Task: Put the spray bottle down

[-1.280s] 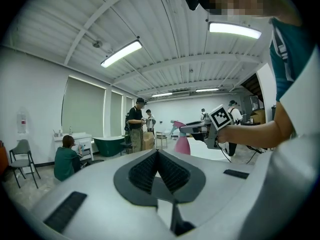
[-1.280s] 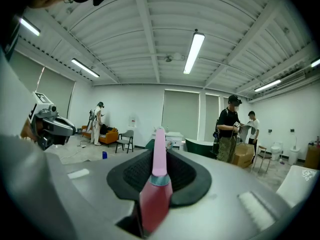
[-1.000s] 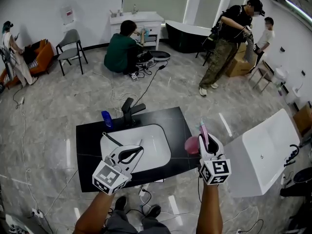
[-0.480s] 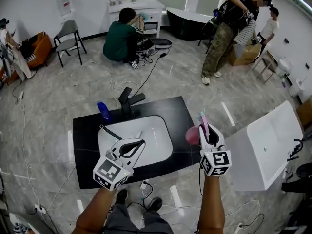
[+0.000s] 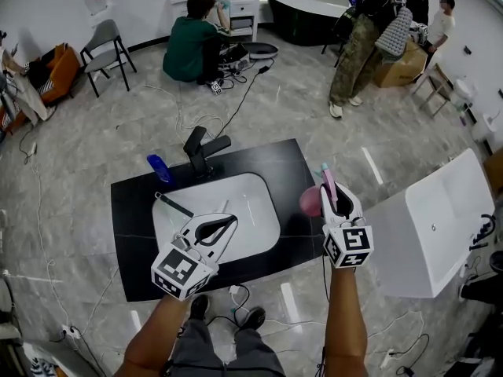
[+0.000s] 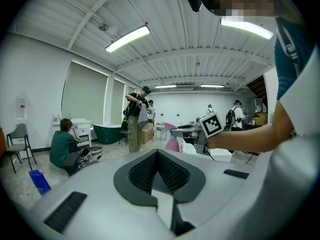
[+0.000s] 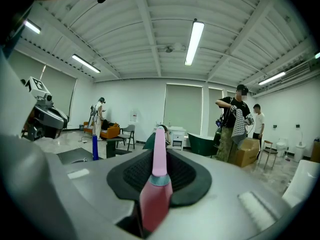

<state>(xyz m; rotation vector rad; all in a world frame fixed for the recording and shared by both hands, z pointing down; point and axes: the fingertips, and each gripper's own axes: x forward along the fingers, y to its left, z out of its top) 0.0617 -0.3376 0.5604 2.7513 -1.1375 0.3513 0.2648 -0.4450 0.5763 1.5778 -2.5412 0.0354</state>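
My right gripper [image 5: 333, 197] is shut on a pink spray bottle [image 5: 312, 202], held over the right end of the black counter [image 5: 134, 203]. In the right gripper view the bottle [image 7: 155, 184] stands between the ribbed pads, its paler top pointing up. My left gripper [image 5: 226, 225] is shut and empty, hovering over the front of the white sink basin [image 5: 255, 203]. Its pads [image 6: 142, 171] meet with nothing between them. From the left gripper view, the pink bottle [image 6: 173, 144] shows beside the right gripper's marker cube [image 6: 211, 125].
A black faucet [image 5: 200, 149] stands behind the basin, with a blue bottle [image 5: 158, 167] to its left. A white tub [image 5: 440, 226] sits close on the right. Cables lie on the floor. One person crouches and others stand at the back of the room.
Both grippers have come down towards the counter. The right one still grips the pink bottle; the left stays shut and empty.
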